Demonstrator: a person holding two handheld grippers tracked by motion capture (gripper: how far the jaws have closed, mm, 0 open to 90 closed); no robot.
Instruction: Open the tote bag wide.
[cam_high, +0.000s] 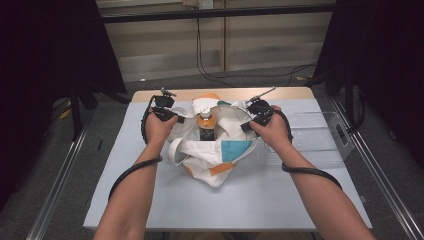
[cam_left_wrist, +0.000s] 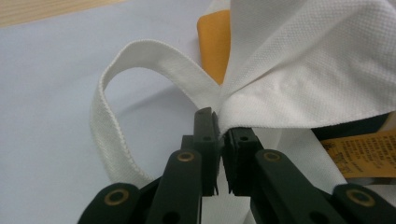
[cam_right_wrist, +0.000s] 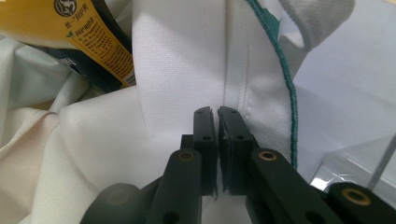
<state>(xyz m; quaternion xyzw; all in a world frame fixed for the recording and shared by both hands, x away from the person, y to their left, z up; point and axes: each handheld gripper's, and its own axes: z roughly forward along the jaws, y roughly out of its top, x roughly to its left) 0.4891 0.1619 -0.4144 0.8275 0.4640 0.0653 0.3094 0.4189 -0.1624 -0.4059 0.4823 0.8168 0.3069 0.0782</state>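
Both grippers are pinching the bag (cam_high: 210, 150) mid-table: the left gripper (cam_left_wrist: 218, 140) is clenching its rim at nine o'clock, the right gripper (cam_right_wrist: 217, 122) at three. The bottle (cam_high: 205, 124) is standing inside; uneven pulling is likely tipping it, or the cloth is slipping free.

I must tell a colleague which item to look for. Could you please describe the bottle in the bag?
On the light table, a white cloth bag lies between the two grippers. The bottle stands in its open mouth. Its orange cap and yellow-and-black label set it apart from the white fabric and the clear plastic box at the right.
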